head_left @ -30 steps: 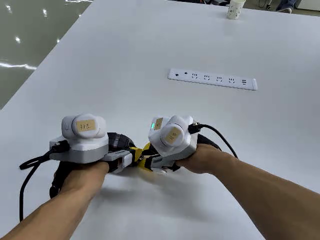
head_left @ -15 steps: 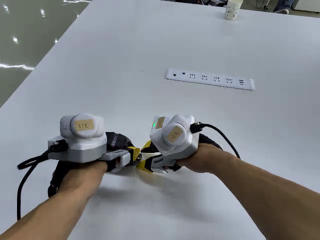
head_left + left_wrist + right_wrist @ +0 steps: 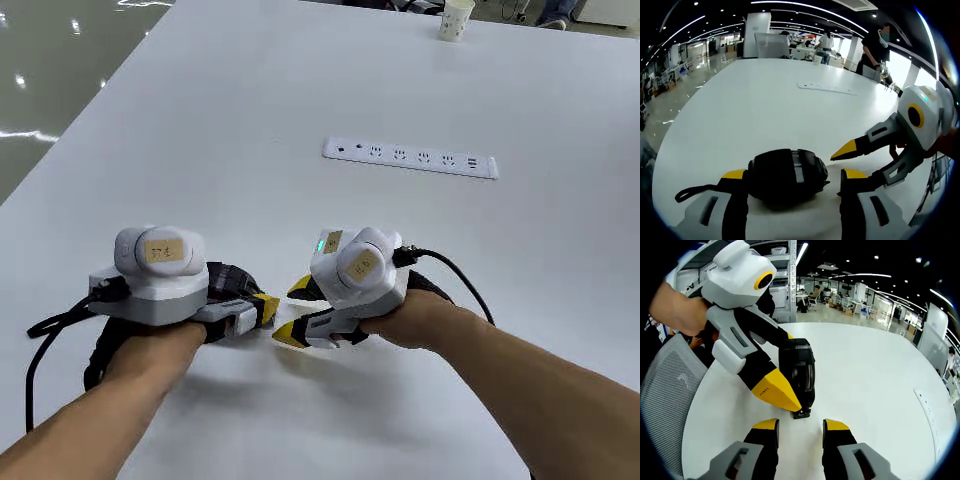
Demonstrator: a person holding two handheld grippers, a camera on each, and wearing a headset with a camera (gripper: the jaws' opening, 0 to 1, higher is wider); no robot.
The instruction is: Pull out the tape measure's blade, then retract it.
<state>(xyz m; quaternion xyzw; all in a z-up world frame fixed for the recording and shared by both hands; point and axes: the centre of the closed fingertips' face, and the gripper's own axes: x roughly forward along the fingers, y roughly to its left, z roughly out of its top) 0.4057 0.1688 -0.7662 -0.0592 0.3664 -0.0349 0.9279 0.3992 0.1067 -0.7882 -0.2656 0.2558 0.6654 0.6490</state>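
Head view: two grippers (image 3: 256, 306) (image 3: 293, 311), apparently one tape measure (image 3: 232, 282).

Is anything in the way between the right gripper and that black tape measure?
Nothing visible does: the right gripper, jaws open, faces the tape measure with only bare table between them.

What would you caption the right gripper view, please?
Left gripper holds a black tape measure on the white table; open right gripper faces its blade tip.
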